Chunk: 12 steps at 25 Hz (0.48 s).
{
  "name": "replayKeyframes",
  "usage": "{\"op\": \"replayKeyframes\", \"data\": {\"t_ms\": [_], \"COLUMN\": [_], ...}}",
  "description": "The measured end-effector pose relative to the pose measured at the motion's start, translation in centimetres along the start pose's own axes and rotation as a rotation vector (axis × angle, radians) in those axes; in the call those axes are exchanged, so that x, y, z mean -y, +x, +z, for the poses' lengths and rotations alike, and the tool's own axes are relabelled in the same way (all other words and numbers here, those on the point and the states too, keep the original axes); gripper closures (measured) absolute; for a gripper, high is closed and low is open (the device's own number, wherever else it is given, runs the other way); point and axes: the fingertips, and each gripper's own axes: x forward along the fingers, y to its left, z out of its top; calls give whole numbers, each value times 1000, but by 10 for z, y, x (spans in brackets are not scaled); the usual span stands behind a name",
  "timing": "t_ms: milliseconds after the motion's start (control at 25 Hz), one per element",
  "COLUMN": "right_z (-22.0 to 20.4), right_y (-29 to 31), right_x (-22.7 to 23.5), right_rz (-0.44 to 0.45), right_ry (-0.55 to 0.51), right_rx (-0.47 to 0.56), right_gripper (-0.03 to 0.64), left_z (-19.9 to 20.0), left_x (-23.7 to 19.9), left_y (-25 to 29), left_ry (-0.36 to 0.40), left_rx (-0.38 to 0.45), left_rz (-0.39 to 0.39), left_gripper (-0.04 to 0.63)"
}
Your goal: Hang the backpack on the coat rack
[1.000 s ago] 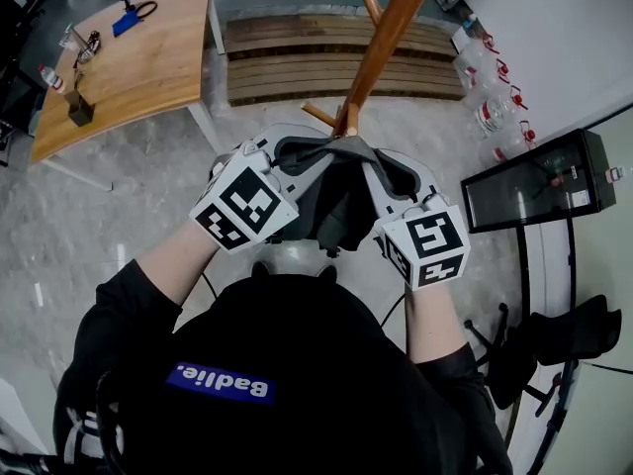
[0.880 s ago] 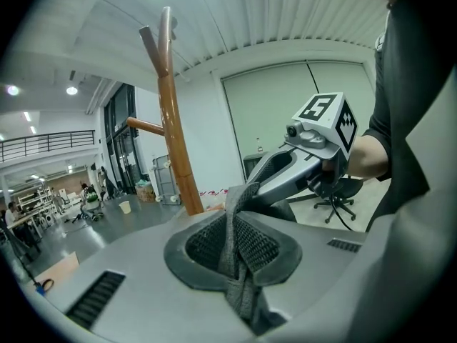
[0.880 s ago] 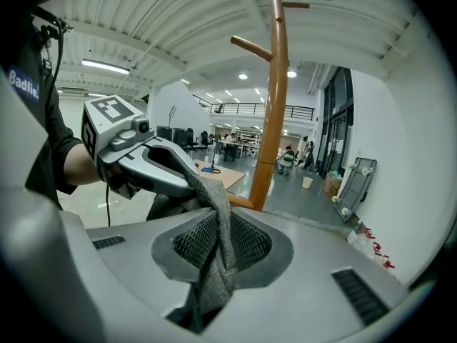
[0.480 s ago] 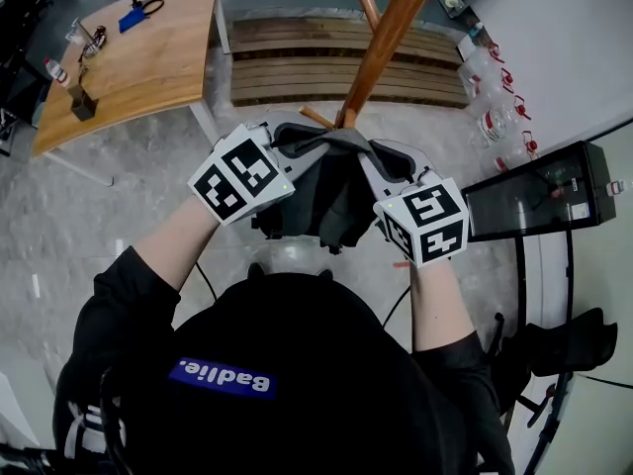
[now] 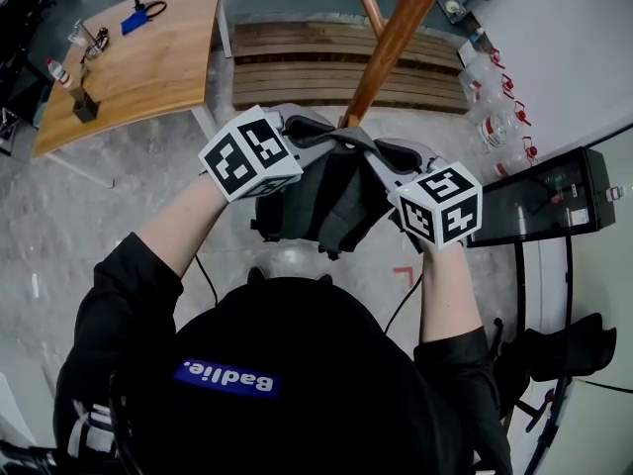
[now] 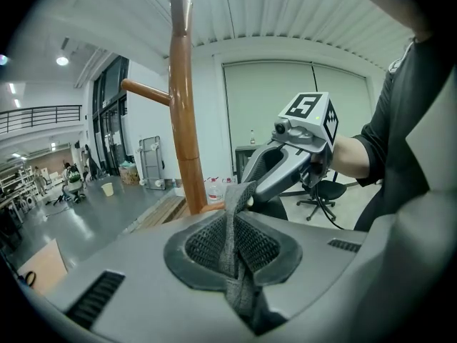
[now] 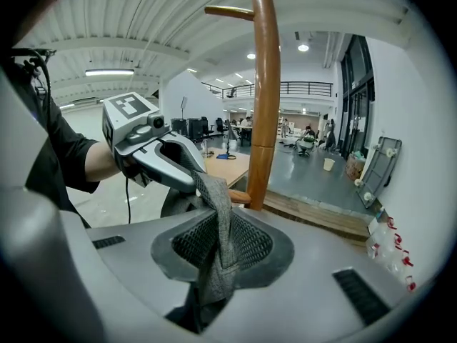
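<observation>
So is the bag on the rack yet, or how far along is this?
Not yet. Done: the backpack is off the floor, its strap pinched by both the left gripper and the right gripper. In hand: it hangs between them, close beside the rack pole. Left: slip the strap over a peg and let go.

Bright, even ceiling light; gripper views bend at dark fisheye edges, head view sharp
</observation>
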Motion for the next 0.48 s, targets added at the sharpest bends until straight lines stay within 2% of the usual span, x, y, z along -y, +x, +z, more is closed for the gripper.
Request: {"op": "replayKeyframes", "data": {"t_ms": [480], "right_z": [-8], "right_y": [21], "right_x": [18], "right_rz": [-2], "right_ry": [45], "right_rx": [-24], "right_gripper": [557], "left_z": [-13], "left_x": [-17], "left_y": [18], "left_ry": [-34], "left_rx": [-26], "left_rz": [19], "left_gripper": [554]}}
